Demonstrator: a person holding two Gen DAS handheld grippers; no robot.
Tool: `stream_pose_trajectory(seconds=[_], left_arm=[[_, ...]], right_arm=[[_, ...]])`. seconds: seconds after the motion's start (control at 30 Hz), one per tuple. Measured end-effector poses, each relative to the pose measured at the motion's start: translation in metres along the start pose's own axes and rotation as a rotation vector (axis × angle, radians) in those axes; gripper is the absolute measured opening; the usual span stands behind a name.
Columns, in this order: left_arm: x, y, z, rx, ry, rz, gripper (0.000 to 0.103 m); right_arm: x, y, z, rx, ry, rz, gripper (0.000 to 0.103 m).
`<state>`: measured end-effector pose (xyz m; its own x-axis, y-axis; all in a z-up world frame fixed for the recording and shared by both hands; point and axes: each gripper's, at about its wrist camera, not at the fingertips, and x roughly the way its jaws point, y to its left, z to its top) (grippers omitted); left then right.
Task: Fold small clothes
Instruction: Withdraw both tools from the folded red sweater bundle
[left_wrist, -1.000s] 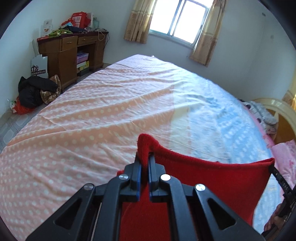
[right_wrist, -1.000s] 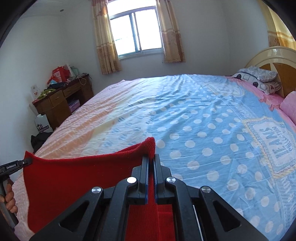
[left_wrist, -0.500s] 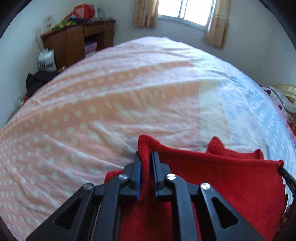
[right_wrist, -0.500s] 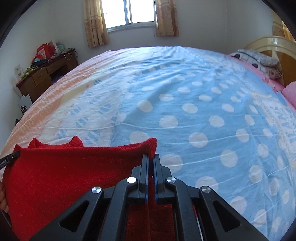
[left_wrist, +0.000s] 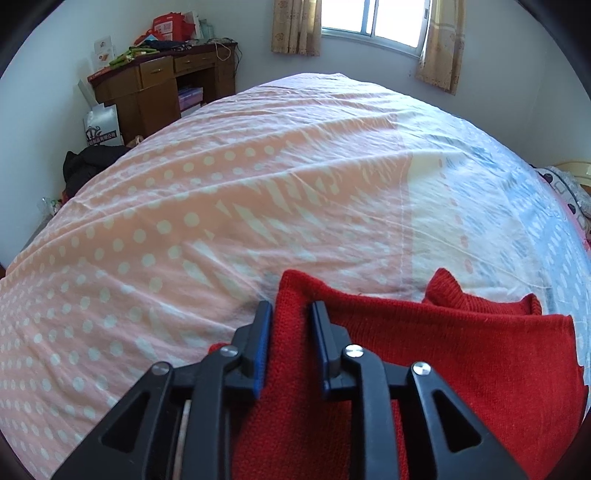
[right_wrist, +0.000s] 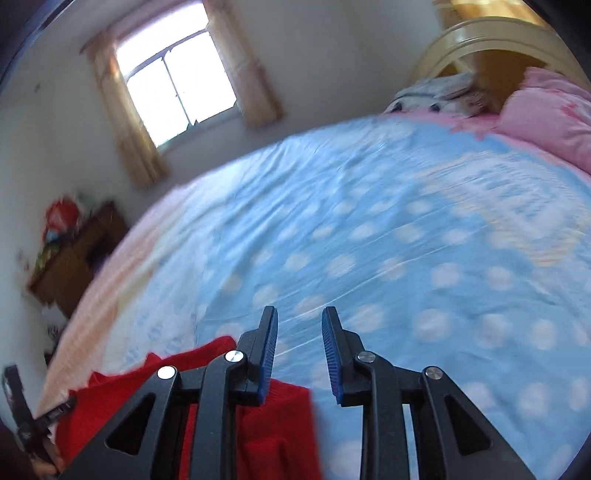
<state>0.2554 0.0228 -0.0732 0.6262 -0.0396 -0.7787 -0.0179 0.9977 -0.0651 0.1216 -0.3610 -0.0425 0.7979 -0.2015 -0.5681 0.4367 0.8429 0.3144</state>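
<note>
Left wrist view: The left claw (left_wrist: 290, 314) points down at the bed (left_wrist: 258, 192). Its jaws are opening. A corner of the red knit garment (left_wrist: 461, 347) lies in the gap between the blue pads (left_wrist: 263, 343), which stand apart from the fabric on both sides and do not press it. The garment lies flat on the bedsheet at the near edge of the bed, where the pink dotted panel of the sheet meets the pale blue panel. A second red layer peaks up behind its far edge. A brown wooden desk (left_wrist: 162, 85) stands against the far wall on the left, loaded with boxes and bags. A curtained window (left_wrist: 373, 18) is at top centre.

Right wrist view: The picture is motion-blurred. The right claw (right_wrist: 300, 328) has its jaws opening, with only the blue dotted bedsheet (right_wrist: 406, 240) showing in the gap. The red knit garment (right_wrist: 147, 391) lies on the bed below and to the left of the left finger, clear of the pads. The other claw's black frame (right_wrist: 22, 410) shows at the lower left edge. A pink pillow (right_wrist: 546, 110) and a cream headboard (right_wrist: 491, 33) sit at upper right.
</note>
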Motion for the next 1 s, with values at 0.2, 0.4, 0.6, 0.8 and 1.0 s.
stream_pose_trajectory(seconds=[0.2,0.4,0.6,0.8,1.0], left_arm=[[0.001,-0.003,0.000,0.007,0.001,0.003,0.028],[-0.013,0.001,-0.001,0.039,0.037,-0.061,0.055],[-0.068,0.020,-0.037,0.016,-0.023,-0.136,0.079],[-0.111,0.032,-0.084,0.030,-0.063,-0.122,0.079],[-0.120,0.029,-0.124,0.113,-0.051,-0.079,0.079]], right_arm=[[-0.030,0.048,-0.063,-0.273,0.171,0.099,0.026],[-0.017,0.043,-0.096,-0.225,0.263,0.053,0.026],[-0.022,0.046,-0.100,-0.283,0.279,0.055,0.018],[-0.038,0.060,-0.116,-0.413,0.264,-0.059,0.011],[-0.061,0.052,-0.131,-0.421,0.221,-0.071,0.011]])
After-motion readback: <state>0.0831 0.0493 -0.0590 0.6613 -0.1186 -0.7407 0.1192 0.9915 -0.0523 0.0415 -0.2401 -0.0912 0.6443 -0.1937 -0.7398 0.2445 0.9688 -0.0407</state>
